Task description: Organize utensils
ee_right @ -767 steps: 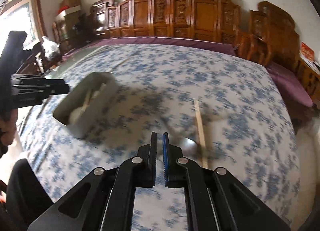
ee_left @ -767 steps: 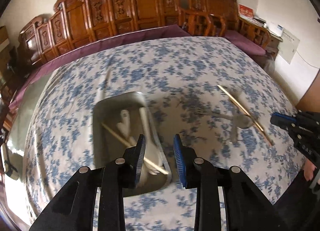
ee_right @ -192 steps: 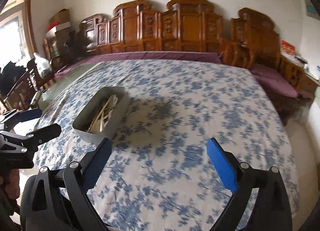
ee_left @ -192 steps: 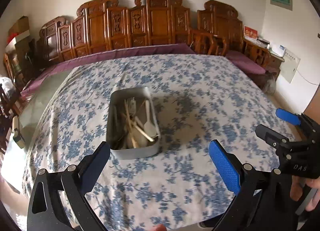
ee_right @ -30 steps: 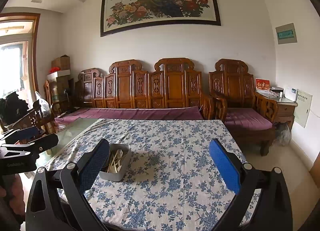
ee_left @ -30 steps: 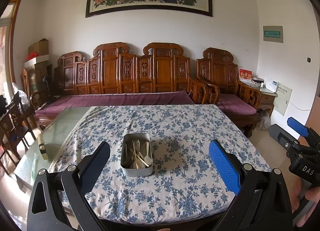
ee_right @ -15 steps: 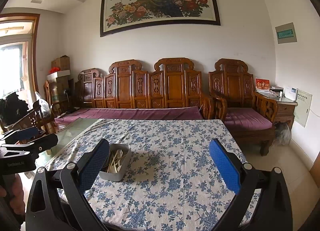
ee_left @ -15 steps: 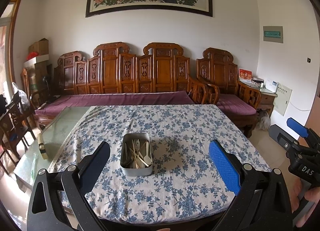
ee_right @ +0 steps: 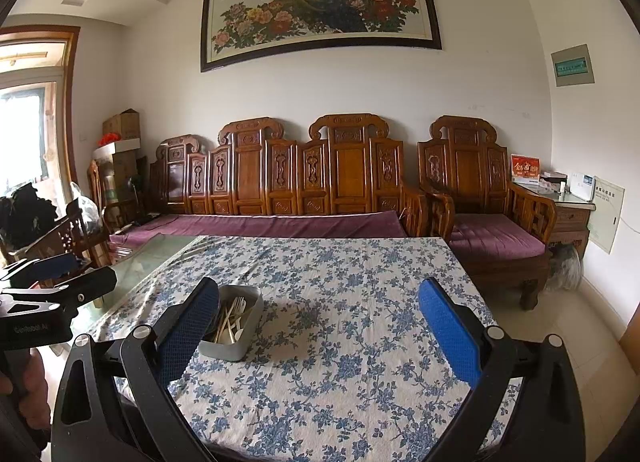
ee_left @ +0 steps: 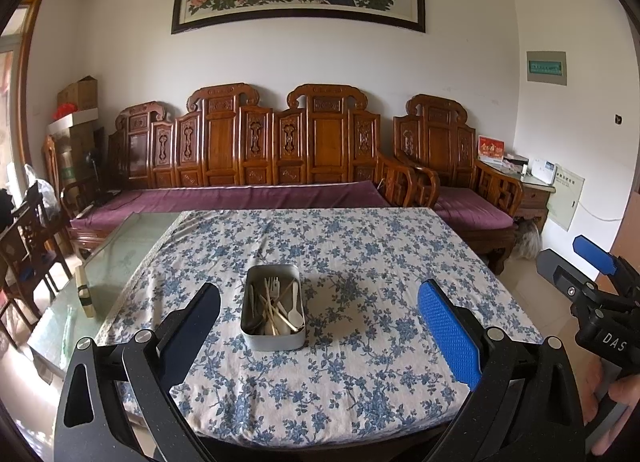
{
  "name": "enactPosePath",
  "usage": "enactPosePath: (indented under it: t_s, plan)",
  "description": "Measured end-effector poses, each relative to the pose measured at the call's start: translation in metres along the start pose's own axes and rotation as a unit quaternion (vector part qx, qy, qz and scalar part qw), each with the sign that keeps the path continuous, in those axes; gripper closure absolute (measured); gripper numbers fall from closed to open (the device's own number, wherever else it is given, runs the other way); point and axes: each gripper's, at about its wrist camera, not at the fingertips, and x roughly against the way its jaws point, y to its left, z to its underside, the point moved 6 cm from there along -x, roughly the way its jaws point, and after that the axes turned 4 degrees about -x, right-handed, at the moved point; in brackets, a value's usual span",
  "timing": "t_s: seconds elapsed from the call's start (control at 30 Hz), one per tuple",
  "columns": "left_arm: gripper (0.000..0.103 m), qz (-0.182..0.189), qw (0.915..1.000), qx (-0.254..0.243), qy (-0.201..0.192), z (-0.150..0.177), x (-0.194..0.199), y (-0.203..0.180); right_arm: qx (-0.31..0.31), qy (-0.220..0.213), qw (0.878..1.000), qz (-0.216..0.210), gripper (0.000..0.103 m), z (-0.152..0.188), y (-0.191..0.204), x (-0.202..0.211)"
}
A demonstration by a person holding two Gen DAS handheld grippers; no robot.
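A metal tin point(ee_left: 273, 339) stands on the blue-flowered tablecloth point(ee_left: 360, 342) and holds white plastic forks and spoons and wooden chopsticks point(ee_left: 276, 306). In the right wrist view the same tin point(ee_right: 232, 346) sits beside the left finger. My left gripper point(ee_left: 318, 328) is held back from the table's near edge, wide open and empty. My right gripper point(ee_right: 318, 328) is also wide open and empty, and it shows at the right edge of the left wrist view point(ee_left: 596, 282), held in a hand. No loose utensils lie on the cloth.
A carved wooden bench with purple cushions point(ee_left: 240, 198) runs behind the table. An armchair point(ee_right: 492, 230) and a side cabinet point(ee_right: 568, 214) stand at the right. Bare glass tabletop point(ee_left: 108, 258) shows at the left, with wooden chairs point(ee_left: 28, 246) beyond it.
Over the last second nothing has visibly moved. Since the older frames, the chopsticks and spoon went from the cloth into the tin, and both grippers opened and pulled far back.
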Motion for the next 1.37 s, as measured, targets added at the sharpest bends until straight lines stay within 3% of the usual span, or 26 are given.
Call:
enactPosePath:
  t_s: [1.37]
  plan:
    - [0.008,0.000,1.0000,-0.007,-0.006,0.0032,0.0012,-0.0027,0.001,0.001,1.000,-0.001,0.003,0.0014,0.0006,-0.0013]
